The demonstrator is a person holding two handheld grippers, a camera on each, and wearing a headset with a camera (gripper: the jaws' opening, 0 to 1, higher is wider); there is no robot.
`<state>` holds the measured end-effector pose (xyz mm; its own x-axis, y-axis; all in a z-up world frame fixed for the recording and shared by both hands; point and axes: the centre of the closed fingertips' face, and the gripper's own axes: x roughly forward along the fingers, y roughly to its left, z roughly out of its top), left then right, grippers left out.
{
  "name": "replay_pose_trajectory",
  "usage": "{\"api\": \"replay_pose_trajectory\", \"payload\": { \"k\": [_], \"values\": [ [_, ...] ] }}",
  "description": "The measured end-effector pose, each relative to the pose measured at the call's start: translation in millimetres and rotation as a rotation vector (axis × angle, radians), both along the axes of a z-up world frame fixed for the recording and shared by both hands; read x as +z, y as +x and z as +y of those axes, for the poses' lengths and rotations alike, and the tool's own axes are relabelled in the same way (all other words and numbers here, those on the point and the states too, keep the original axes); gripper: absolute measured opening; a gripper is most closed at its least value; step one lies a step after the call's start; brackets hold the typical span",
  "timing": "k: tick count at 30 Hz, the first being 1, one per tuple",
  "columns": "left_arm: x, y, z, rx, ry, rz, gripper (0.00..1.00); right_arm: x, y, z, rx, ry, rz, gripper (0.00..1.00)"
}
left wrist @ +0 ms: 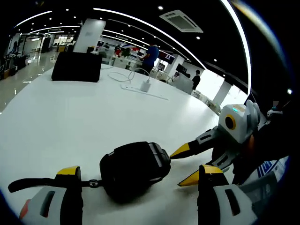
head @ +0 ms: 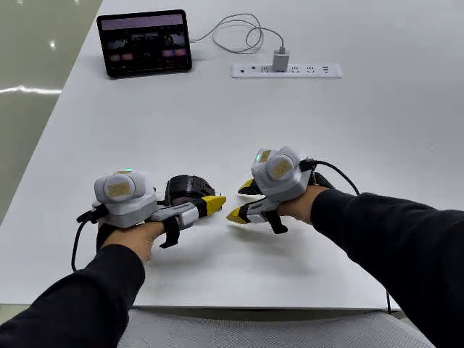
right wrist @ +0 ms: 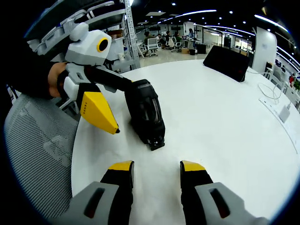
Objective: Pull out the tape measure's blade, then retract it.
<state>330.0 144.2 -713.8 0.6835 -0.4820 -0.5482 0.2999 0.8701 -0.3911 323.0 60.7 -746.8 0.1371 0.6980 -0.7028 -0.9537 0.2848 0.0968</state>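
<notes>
A black tape measure (head: 187, 188) lies on the white table (head: 217, 123), with its blade drawn in. My left gripper (head: 200, 197) is open and straddles the case; in the left gripper view the tape measure (left wrist: 133, 168) sits between the two yellow-tipped jaws, with a gap on the right side. A thin strap (left wrist: 42, 183) runs from the case past the left jaw. My right gripper (head: 241, 201) faces it from the right, open and holding nothing. In the right gripper view the blade's end hook (right wrist: 157, 143) points toward the right gripper (right wrist: 156, 167), a short way ahead of the tips.
A dark tablet (head: 145, 42) stands at the back left. Further right is a white power strip (head: 286, 69) with a charger and a looped cable. The table's near edge runs just under my forearms. A grey mesh chair (right wrist: 33, 154) is beside the table.
</notes>
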Motion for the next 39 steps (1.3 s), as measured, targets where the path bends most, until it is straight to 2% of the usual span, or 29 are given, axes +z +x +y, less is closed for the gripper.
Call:
{"api": "replay_pose_trajectory", "payload": {
  "k": [2,3,4,5,7,9,13,16,17,19,23,26,27,30,31,35,39],
  "values": [
    [3.9,-1.8,-0.5,-0.052,0.022,-0.027,1.0,0.5,-2.6,-10.2,-0.014,-0.003,-0.004,0.36],
    [3.2,-3.9,1.6,-0.061,0.035,-0.022,1.0,1.2,-3.2,-14.8,-0.022,-0.005,-0.003,0.37],
    [-0.4,-6.6,8.0,-0.087,0.088,-0.02,1.0,3.9,-4.0,-20.5,-0.033,-0.002,-0.005,0.38],
    [-1.8,-8.4,11.5,-0.1,0.114,-0.022,1.0,6.5,-4.2,-24.0,-0.039,0.004,-0.012,0.39],
    [-2.1,-13.5,15.7,-0.117,0.112,-0.025,1.0,13.8,-4.7,-33.2,-0.054,0.014,-0.026,0.41],
    [-2.9,-17.4,21.9,-0.139,0.133,-0.032,1.0,18.7,-3.7,-40.5,-0.074,0.031,-0.035,0.41],
    [-3.4,-26.4,31.4,-0.174,0.141,-0.024,1.0,23.6,-3.1,-61.5,-0.113,0.041,-0.041,0.43],
    [-1.0,-30.8,37.5,-0.191,0.147,-0.029,1.0,27.3,-7.1,-78.7,-0.142,0.039,-0.035,0.49],
    [-1.6,-32.7,39.7,-0.198,0.154,-0.024,1.0,28.1,-9.9,-86.2,-0.147,0.036,-0.04,0.5],
    [-5.6,-37.0,46.5,-0.226,0.209,-0.007,1.0,26.5,-14.3,-103.1,-0.131,-0.007,-0.082,0.5],
    [0.6,-44.7,48.7,-0.26,0.216,-0.013,1.0,27.3,-26.8,-124.4,-0.157,-0.006,-0.075,0.53],
    [3.4,-49.7,55.3,-0.278,0.238,-0.014,0.89,24.1,-34.2,-141.9,-0.176,-0.021,-0.079,0.55],
    [4.4,-51.3,57.0,-0.278,0.23,-0.015,0.88,24.7,-36.7,-148.3,-0.19,-0.019,-0.081,0.55],
    [4.5,-53.2,59.5,-0.274,0.203,-0.016,1.0,29.0,-40.3,-162.7,-0.232,-0.009,-0.087,0.58],
    [4.9,-53.9,60.8,-0.278,0.208,-0.025,1.0,30.2,-41.0,-166.8,-0.243,-0.007,-0.09,0.6],
    [3.8,-60.4,67.8,-0.287,0.227,-0.02,1.0,37.0,-47.0,-185.3,-0.269,0.005,-0.11,0.64],
    [5.8,-64.2,76.0,-0.267,0.234,-0.029,1.0,38.2,-49.5,-206.0,-0.306,-0.005,-0.11,0.66]
  ]
}}
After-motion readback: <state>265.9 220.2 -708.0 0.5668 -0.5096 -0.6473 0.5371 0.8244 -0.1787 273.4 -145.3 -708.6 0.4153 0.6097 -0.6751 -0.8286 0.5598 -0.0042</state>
